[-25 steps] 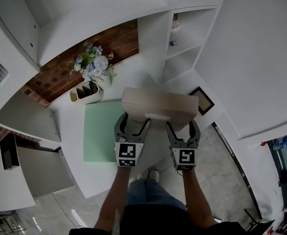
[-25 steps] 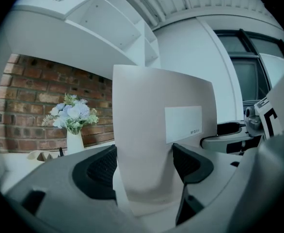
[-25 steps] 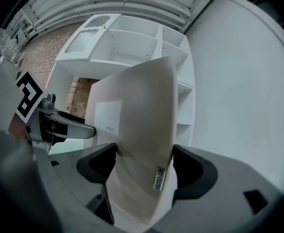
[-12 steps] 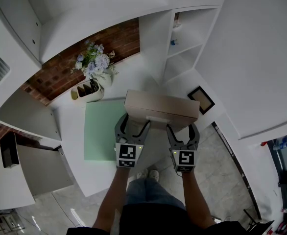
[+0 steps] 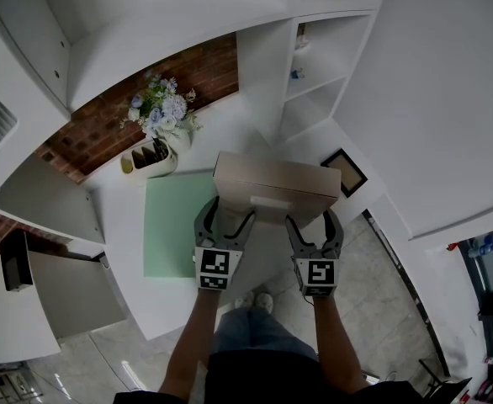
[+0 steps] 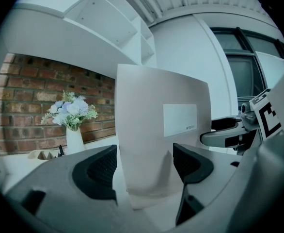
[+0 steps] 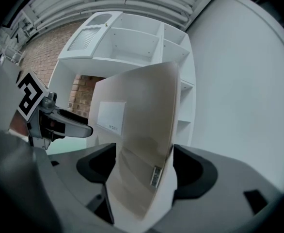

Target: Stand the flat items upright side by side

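A flat beige box (image 5: 276,183) with a white label is held up over the white table (image 5: 120,225), long side level. My left gripper (image 5: 228,211) grips its near left part and my right gripper (image 5: 312,220) its near right part. In the left gripper view the box (image 6: 156,140) stands on edge between the two dark pads (image 6: 96,171), which press on it. In the right gripper view the box (image 7: 142,125) likewise fills the gap between the pads (image 7: 193,171). No other flat item shows.
A pale green mat (image 5: 166,225) lies on the table below and left of the box. Behind it stand a white vase of flowers (image 5: 164,112) and a white holder (image 5: 150,160). White shelves (image 5: 314,66) rise at the back right, with a dark picture frame (image 5: 346,172) beside them.
The box and both grippers have hardly shifted; the hold on the box is the same.
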